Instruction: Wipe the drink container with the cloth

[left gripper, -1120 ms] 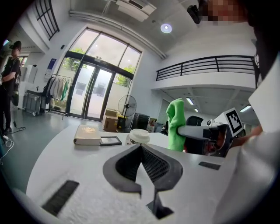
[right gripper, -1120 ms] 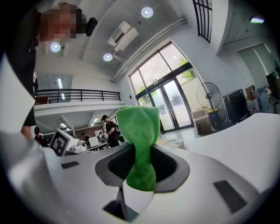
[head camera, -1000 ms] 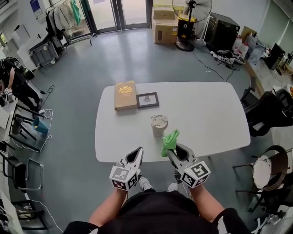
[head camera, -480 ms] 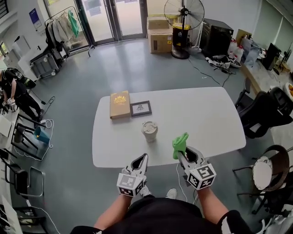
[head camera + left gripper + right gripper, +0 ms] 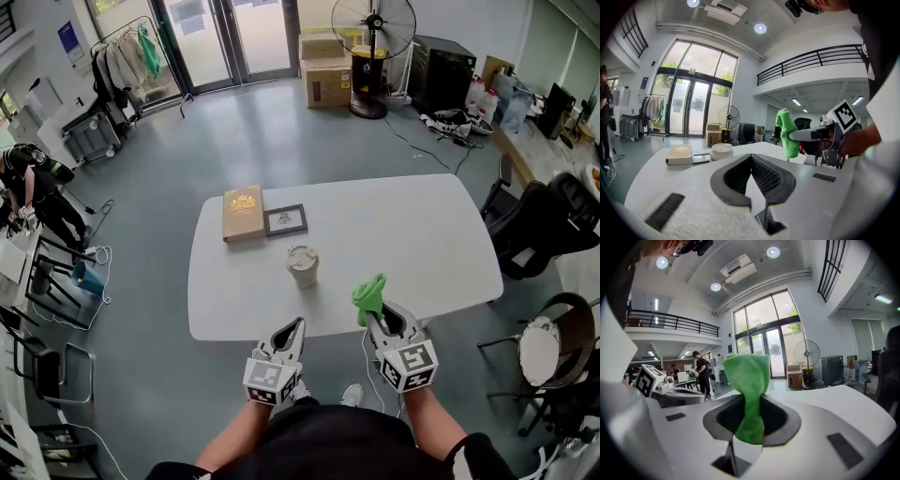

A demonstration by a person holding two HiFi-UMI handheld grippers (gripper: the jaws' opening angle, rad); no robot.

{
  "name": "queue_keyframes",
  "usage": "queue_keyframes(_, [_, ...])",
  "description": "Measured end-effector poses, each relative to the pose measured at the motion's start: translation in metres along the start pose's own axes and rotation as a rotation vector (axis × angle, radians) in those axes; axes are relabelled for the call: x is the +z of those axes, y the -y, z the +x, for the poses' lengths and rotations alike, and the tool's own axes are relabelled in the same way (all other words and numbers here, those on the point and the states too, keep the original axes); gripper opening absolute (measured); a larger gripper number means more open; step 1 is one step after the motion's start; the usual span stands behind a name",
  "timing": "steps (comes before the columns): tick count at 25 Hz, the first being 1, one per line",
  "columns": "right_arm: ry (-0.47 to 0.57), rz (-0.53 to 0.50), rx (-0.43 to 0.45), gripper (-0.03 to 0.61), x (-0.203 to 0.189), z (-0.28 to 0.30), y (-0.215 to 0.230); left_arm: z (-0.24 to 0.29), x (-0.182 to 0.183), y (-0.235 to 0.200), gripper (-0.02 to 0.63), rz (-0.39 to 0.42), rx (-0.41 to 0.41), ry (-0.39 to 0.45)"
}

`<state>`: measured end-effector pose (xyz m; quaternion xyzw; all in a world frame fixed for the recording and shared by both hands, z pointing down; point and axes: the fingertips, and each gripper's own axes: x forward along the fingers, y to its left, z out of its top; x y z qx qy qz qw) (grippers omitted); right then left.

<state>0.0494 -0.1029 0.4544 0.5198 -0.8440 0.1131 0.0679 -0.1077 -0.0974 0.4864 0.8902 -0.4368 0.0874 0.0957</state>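
Green cloth (image 5: 369, 292) pinched in right hand-held gripper (image 5: 373, 317) — drink container (image 5: 302, 266) apart, up-left.

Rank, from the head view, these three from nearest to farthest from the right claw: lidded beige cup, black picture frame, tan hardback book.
1. lidded beige cup, just ahead-left of the right claw clamping the green cloth.
2. black picture frame, farther back, left.
3. tan hardback book, farthest, leftmost.

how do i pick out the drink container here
Find the white table in the middle of the grey floor. Near its middle stands the drink container, a pale lidded cup. It alone stands upright and round; the book and picture frame beyond it lie flat.
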Motion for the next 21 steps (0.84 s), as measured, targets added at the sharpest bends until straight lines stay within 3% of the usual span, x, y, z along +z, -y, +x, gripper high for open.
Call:
queue_keyframes(15, [0.053, -0.017, -0.006, 0.101, 0.021, 0.003, 0.000, -0.002, 0.025, -0.003, 0.009, 0.027, 0.033, 0.027])
queue_keyframes(21, [0.039, 0.032, -0.007, 0.101, 0.012, 0.005, 0.004, -0.001, 0.023, -0.004, 0.009, 0.033, 0.033, 0.030])
